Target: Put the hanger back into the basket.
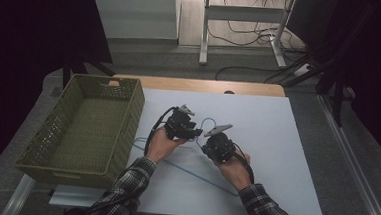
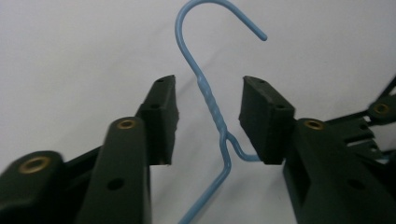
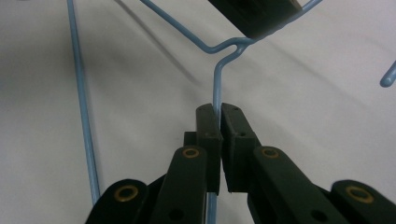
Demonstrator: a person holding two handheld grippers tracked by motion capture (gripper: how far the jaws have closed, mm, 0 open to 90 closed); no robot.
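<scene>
Two grippers on record: each held in one hand over a white surface (image 1: 276, 143), forearms in plaid sleeves entering from the near edge.
Basket: green woven basket (image 1: 67, 130) sits at the left edge of the surface, overhanging it; interior shows nothing inside.
Hanger, location: blue wire hanger (image 1: 185, 168) lies on the white surface at centre, right of the basket, its hook (image 1: 208, 121) pointing toward the far side between the two grippers.
Hanger, form: twisted neck (image 2: 212, 105) rises into the hook; two shoulder wires branch off below the twist; the long bottom bar (image 3: 84, 107) runs along the left of the right gripper view.
Left gripper: left gripper (image 2: 208, 116) is just left of the hook in the high view, held by the left hand (image 1: 160, 144).
Left jaws: spread wide, one on each side of the twisted neck; the left jaw is clear of the wire, the right jaw is at or over the end of one shoulder wire, and contact there cannot be told.
Right gripper: right gripper (image 3: 218, 114) is just right of the left one, held by the right hand (image 1: 236, 169); the two grippers are near each other.
Right jaws: pressed together on one shoulder wire of the hanger, just below the bend beneath the neck; the wire runs out between the tips.
Background: floor, desk legs and cables beyond the far edge.
</scene>
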